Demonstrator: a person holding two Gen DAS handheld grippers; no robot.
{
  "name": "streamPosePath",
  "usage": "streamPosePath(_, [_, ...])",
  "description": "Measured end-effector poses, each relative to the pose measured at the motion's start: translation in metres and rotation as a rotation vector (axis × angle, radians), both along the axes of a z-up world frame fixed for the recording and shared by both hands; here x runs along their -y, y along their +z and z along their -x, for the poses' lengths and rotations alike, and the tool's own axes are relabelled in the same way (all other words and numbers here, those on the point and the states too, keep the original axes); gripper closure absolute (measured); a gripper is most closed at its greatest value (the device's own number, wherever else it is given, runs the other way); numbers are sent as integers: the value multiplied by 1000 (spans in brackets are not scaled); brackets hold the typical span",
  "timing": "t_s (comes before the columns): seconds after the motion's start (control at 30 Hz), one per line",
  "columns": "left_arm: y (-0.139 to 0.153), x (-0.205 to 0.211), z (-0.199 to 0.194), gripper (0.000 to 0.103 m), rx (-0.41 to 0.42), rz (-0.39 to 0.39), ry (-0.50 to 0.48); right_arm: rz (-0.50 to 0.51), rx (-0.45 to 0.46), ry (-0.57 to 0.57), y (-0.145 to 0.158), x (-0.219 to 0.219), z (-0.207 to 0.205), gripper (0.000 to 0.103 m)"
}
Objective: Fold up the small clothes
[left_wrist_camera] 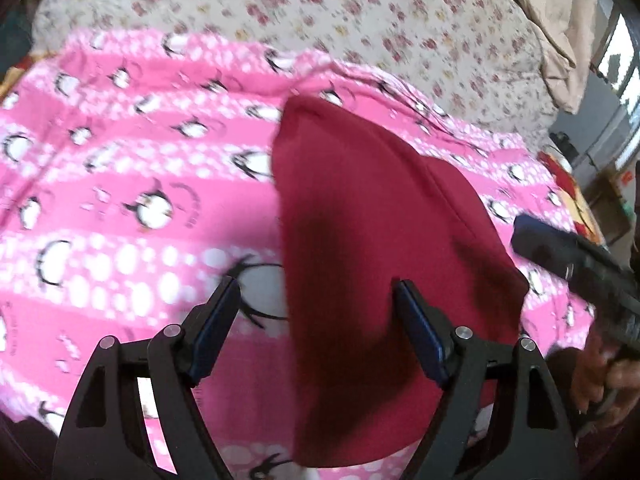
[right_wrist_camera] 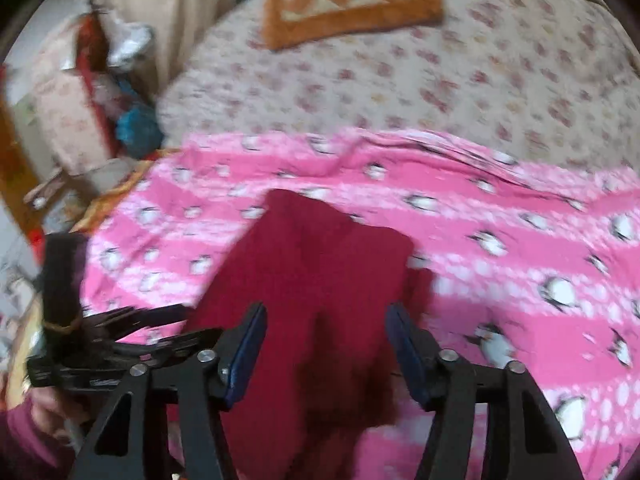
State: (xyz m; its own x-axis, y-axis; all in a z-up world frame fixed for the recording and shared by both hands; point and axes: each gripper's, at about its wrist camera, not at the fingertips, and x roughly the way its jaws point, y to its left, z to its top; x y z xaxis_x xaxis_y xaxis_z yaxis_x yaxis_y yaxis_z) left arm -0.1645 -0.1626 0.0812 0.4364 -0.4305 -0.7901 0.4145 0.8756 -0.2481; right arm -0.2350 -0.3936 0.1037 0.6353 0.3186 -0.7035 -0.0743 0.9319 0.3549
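A dark red garment (left_wrist_camera: 360, 220) lies folded into a long strip on a pink penguin-print blanket (left_wrist_camera: 120, 160). My left gripper (left_wrist_camera: 316, 290) hovers over the strip's near left edge with its jaws wide open; the right finger is above the cloth and the left finger above the blanket, with nothing pinched. In the right wrist view the same garment (right_wrist_camera: 316, 256) runs away from my right gripper (right_wrist_camera: 326, 318), which is open above its near end and presses on nothing. The right gripper (left_wrist_camera: 580, 268) also shows at the right edge of the left wrist view, and the left gripper (right_wrist_camera: 120, 332) shows low on the left of the right wrist view.
The blanket covers a bed with a floral sheet (right_wrist_camera: 480, 80). An orange quilted mat (right_wrist_camera: 352, 0) lies at the far side. Bags and clutter (right_wrist_camera: 100, 100) stand off the bed's left edge. A hand (left_wrist_camera: 600, 376) holds the right gripper's handle, and a magenta sleeve (right_wrist_camera: 24, 436) is at the lower left.
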Motion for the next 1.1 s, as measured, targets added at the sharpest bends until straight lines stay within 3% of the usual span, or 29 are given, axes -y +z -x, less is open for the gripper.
streamPosePath(0.13, [2, -7, -4, 23, 27, -26, 41, 75, -24, 99, -9, -26, -5, 53])
streamPosePath(0.27, [4, -6, -4, 23, 43, -26, 55, 94, -125, 73, -41, -16, -6, 55])
streamPosePath(0.37, [6, -2, 0, 23, 68, -47, 69, 100, -123, 61, -50, -14, -4, 55])
streamPosePath(0.67, [22, 0, 16, 23, 147, -57, 91, 9, -74, -26, -20, -11, 17, 52])
streamPosePath(0.93, [30, 3, 28, 23, 176, -55, 97, 47, -75, -94, -8, -14, 33, 49])
streamPosePath(1.0, [29, 4, 30, 23, 175, -60, 92, 40, -72, -104, -7, -13, 34, 40])
streamPosePath(1.1, [28, 5, 32, 23, 172, -67, 86, 36, -61, -116, -4, -10, 36, 37])
